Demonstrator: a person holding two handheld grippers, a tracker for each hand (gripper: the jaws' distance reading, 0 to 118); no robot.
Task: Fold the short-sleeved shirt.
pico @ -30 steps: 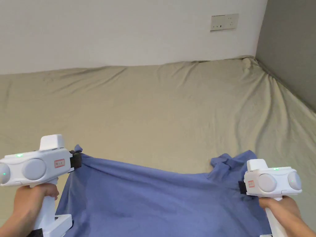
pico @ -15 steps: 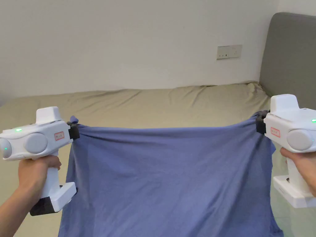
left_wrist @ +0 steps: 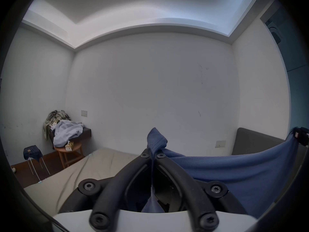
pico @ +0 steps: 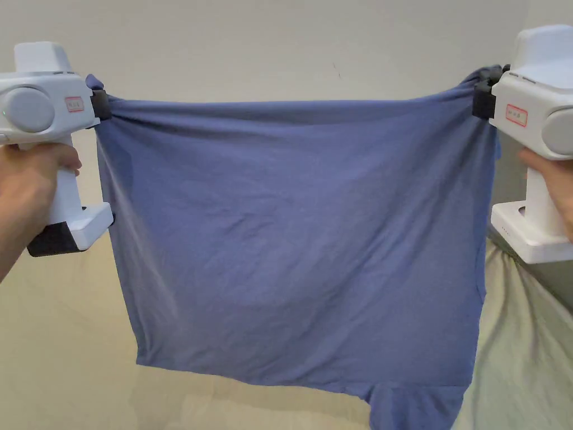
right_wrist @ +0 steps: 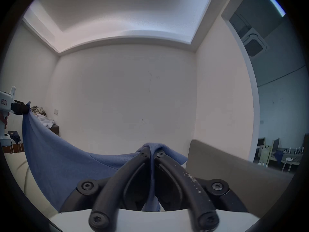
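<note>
The blue short-sleeved shirt (pico: pixel 296 241) hangs spread flat in the air in front of me, its top edge stretched between both grippers. My left gripper (pico: pixel 103 104) is shut on the top left corner, and a tuft of blue cloth (left_wrist: pixel 156 139) pokes out past its closed jaws. My right gripper (pico: pixel 480 99) is shut on the top right corner, with cloth (right_wrist: pixel 151 147) pinched between its jaws. A sleeve (pico: pixel 417 406) dangles at the lower right, just above the bed. From the right gripper view the left gripper (right_wrist: pixel 21 109) holds the far corner.
A beige sheeted bed (pico: pixel 61 347) lies below the shirt. A grey headboard (right_wrist: pixel 234 165) stands on the right, a white wall (pico: pixel 280 50) behind. In the far left corner a small round table (left_wrist: pixel 70 149) carries piled clothes (left_wrist: pixel 66 132), beside a stool (left_wrist: pixel 32 152).
Both grippers have risen, lifting the shirt off the bed and pulling it taut. It lay bunched on the sheet a second ago and now hangs fully open.
</note>
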